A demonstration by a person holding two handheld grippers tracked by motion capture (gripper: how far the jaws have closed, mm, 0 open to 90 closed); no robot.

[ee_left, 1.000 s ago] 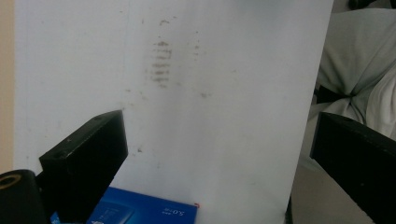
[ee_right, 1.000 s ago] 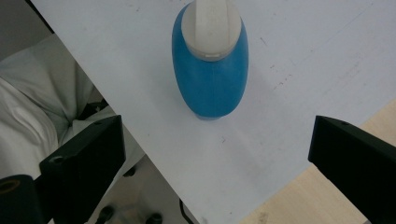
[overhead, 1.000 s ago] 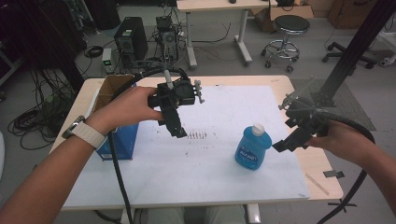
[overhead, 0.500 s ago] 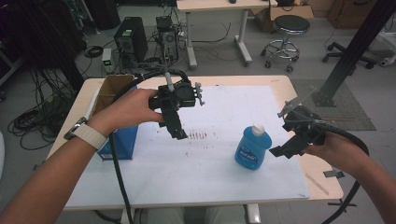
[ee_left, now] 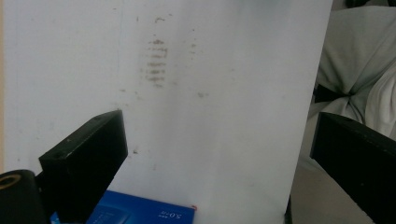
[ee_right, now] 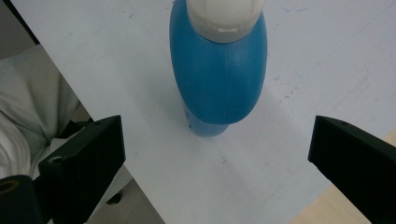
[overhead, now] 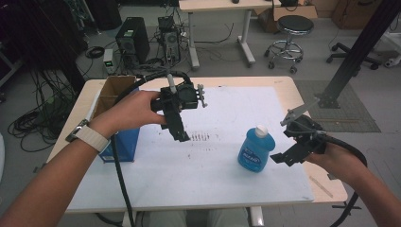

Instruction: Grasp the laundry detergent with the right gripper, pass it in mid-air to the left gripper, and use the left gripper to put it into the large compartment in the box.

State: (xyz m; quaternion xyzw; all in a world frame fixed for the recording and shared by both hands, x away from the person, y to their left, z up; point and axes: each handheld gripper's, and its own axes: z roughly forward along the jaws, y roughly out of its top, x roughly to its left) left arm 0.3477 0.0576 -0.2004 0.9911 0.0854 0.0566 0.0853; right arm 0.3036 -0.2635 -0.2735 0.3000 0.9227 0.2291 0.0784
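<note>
A blue bottle [overhead: 255,152] with a white cap [overhead: 261,130] stands upright on the white sheet [overhead: 227,165] that covers the table [overhead: 288,85]. In the high view it stands just to the left of the right gripper [overhead: 283,158], near it but not touching. In the right gripper view the bottle [ee_right: 218,70] is ahead of the two black jaws and between their lines, farther out than the tips; the jaws are spread wide with bare sheet between them, holding nothing. The right hand [overhead: 331,156] holds this gripper low, over the right edge of the sheet, with its cable trailing off toward the bottom right.

The left gripper [overhead: 182,137] is well apart from the bottle, to its left and farther back, held above the sheet by the left hand [overhead: 130,111], jaws pointing down. In the left gripper view its jaws are also spread wide and empty, with a patch of grey smudges [ee_left: 156,63] on the sheet ahead of them. In the high view the smudges [overhead: 198,137] lie just right of the left gripper's tips.

Left of that gripper, a blue box [overhead: 125,144] with an open cardboard top stands at the table's left edge; a corner of it [ee_left: 140,214] shows beneath the left gripper's jaws. A watch with a pale band [overhead: 87,137] sits on the left wrist.
</note>
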